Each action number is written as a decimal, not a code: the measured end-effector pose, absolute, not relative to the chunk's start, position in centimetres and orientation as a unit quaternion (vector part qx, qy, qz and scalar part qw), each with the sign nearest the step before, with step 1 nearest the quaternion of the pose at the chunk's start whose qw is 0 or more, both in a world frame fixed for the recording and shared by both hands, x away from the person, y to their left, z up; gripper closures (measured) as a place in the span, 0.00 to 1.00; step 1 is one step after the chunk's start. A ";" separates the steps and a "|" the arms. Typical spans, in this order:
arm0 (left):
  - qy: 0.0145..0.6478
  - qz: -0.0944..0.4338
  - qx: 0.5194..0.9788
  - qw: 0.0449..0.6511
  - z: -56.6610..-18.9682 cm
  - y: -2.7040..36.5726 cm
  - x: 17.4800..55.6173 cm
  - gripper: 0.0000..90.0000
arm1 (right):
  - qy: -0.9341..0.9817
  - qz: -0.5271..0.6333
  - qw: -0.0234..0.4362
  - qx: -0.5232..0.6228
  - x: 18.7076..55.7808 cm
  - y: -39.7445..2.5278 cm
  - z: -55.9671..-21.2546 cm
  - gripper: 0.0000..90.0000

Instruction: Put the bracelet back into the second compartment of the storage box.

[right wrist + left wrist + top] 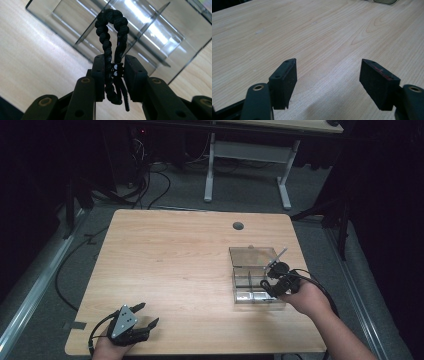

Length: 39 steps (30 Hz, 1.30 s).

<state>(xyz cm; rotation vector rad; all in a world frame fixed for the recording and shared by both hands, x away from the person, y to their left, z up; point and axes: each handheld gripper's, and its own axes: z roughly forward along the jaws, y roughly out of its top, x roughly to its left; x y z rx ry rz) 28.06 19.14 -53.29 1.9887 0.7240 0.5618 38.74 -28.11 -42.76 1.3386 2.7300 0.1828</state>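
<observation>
your right gripper (pixel 114 75) pinches the black braided bracelet (pixel 110 27) above the clear divided box (pixel 160 37), left gripper (pixel 328 82) spread idle; its loop could snag a divider.

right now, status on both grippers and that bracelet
Left gripper open, idle on bare wooden table. Right gripper shut on black braided cord bracelet, over clear plastic divided box. Nothing in the way.

The table (pixel 175 265) is pale wood-grain board with a smooth, faintly satin face. The divided box (pixel 155 37) on it is clear glossy plastic that throws bright glare, and the bracelet (pixel 111 32) above it is black braided cord, rough and matt. The right gripper (pixel 113 75) has matt black plastic arms and dull, finely grained pads (pixel 133 75).
</observation>
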 end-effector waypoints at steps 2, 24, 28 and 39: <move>0.294 0.228 0.807 0.459 -53.3 19.1 28.1 0.34 | 0.895 0.056 0.049 0.440 39.3 -27.9 -43.0 0.79; 0.296 0.225 0.806 0.460 -53.3 19.2 28.1 0.34 | 0.894 0.038 0.040 0.444 45.9 -26.7 -45.7 0.80; 0.295 0.224 0.807 0.460 -53.3 19.2 28.1 0.34 | 0.893 0.029 0.032 0.448 46.3 -26.5 -46.5 0.80; 0.291 0.224 0.809 0.459 -53.3 19.1 28.1 0.34 | 0.893 0.016 0.022 0.449 46.7 -26.3 -47.4 0.80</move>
